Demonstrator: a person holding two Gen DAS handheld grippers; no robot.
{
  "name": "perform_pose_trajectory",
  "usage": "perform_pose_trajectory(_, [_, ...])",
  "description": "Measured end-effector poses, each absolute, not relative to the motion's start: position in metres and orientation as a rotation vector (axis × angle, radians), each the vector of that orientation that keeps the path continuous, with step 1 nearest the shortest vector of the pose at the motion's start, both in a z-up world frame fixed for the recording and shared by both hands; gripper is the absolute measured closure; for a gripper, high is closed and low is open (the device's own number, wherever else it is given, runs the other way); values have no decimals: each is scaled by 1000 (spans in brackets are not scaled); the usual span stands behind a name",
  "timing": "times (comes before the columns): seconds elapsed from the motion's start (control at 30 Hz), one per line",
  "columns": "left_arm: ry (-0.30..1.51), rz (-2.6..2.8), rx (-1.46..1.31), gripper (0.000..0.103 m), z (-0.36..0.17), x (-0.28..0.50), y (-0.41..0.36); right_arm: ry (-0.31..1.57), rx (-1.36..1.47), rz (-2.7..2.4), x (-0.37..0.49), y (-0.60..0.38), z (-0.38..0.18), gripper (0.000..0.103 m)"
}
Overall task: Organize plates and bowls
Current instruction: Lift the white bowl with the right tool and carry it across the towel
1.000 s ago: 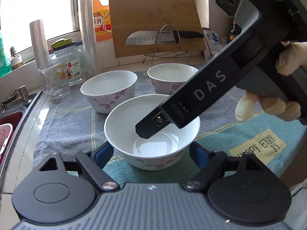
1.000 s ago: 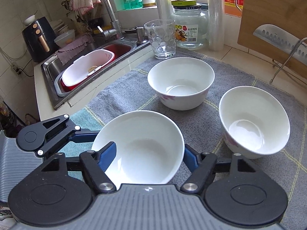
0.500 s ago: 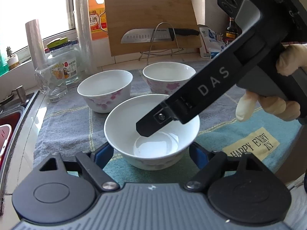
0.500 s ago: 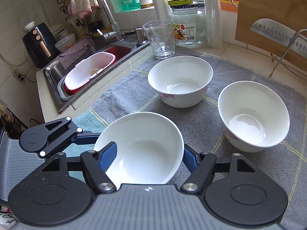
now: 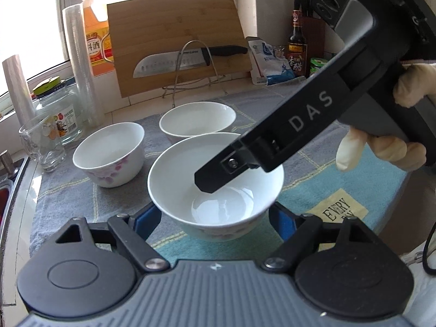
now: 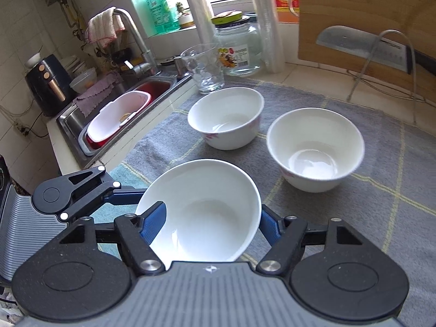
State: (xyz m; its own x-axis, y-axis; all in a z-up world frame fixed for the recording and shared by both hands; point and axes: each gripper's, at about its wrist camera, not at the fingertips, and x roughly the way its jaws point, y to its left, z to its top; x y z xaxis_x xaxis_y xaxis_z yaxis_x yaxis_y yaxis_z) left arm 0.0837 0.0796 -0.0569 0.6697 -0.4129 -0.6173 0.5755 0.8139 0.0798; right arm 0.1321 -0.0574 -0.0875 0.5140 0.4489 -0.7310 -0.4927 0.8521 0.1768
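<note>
Three white bowls with pink flowers stand on a grey towel. The near bowl (image 5: 215,185) sits between the wide-open fingers of my left gripper (image 5: 215,218). My right gripper (image 6: 212,223) holds this same bowl (image 6: 201,212): one finger (image 5: 218,177) is inside it, the other is outside the rim, hidden. The bowl looks lifted and tilted in the right wrist view. Two more bowls stand behind, one on the left (image 5: 109,152) (image 6: 226,117) and one on the right (image 5: 197,121) (image 6: 316,147).
A drinking glass (image 6: 203,68), a glass jar (image 6: 237,46) and plastic rolls stand at the back left. A cutting board (image 5: 177,43) with a knife (image 5: 188,60) on a wire stand leans at the back. The sink (image 6: 117,114) with a red basin lies left.
Both grippers and the near bowl have risen and swung toward the right. The two far bowls have not moved.
</note>
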Motion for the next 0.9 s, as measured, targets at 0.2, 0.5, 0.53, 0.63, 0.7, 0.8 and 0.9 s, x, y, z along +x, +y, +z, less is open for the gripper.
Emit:
perform_pose_trajectory(0.2, [621,-649,298,18,-53,85,57,856,-24,491,119,-87,-86,25])
perform_pose_trajectory(0.5, [625,-761,321,18,-60,84,22,851,15,388,102,-125,-86,25])
perform_pose_trajectory(0.53, [626,-771,322,18,-60,85,18,852,17,377,100,-128,-87,25])
perform_pose_trajectory(0.63, [631,-795,326,18,-63,85,9,854,32,350,97,-138,-89,25])
perform_pose_trajectory(0.7, [639,-808,326,18,-66,86,4,858,41,336,96,-144,-91,25])
perform_pose_trajectory(0.8, [642,-819,335,18,-68,85,-3,862,43,321,94,-148,-93,25])
perform_pose_trajectory(0.9, [645,-823,337,18,-69,86,-8,863,51,314,94,-153,-94,25])
